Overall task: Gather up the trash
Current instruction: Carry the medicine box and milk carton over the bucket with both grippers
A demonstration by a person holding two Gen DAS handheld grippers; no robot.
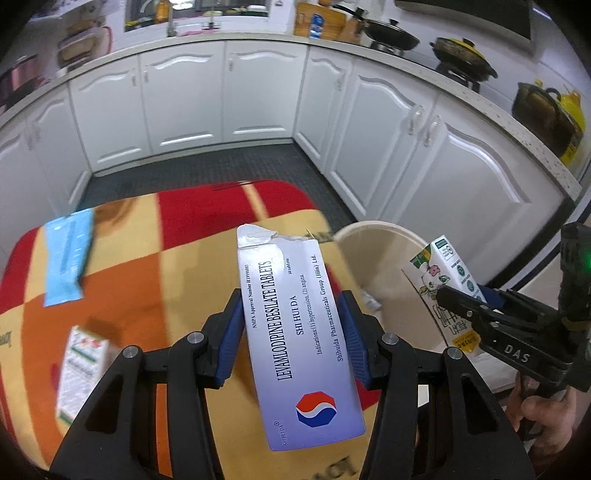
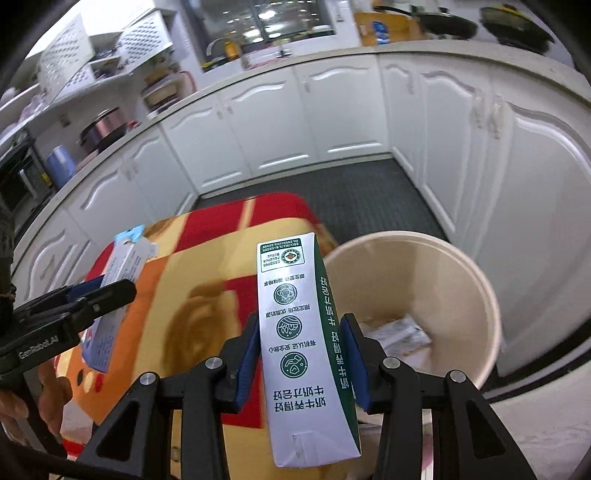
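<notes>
Left wrist view shows the left claw (image 1: 291, 339) clenched on the light, easily crushed tablet box (image 1: 295, 332) beside the bin (image 1: 373, 236), while the right claw (image 2: 303, 360) grips a milk carton (image 2: 306, 350) mid-body near that bin's rim.

Even, bright indoor light from overhead. Glossy white cabinet doors (image 1: 184, 103) carry streaks of glare. Window (image 2: 291, 18) shows reflected ceiling lamps. Strong fisheye bending; dark corners in both views. Motion blur smears the checked cloth (image 2: 207, 295) and blue packet (image 1: 68, 258). The held boxes stay sharp, print readable.
</notes>
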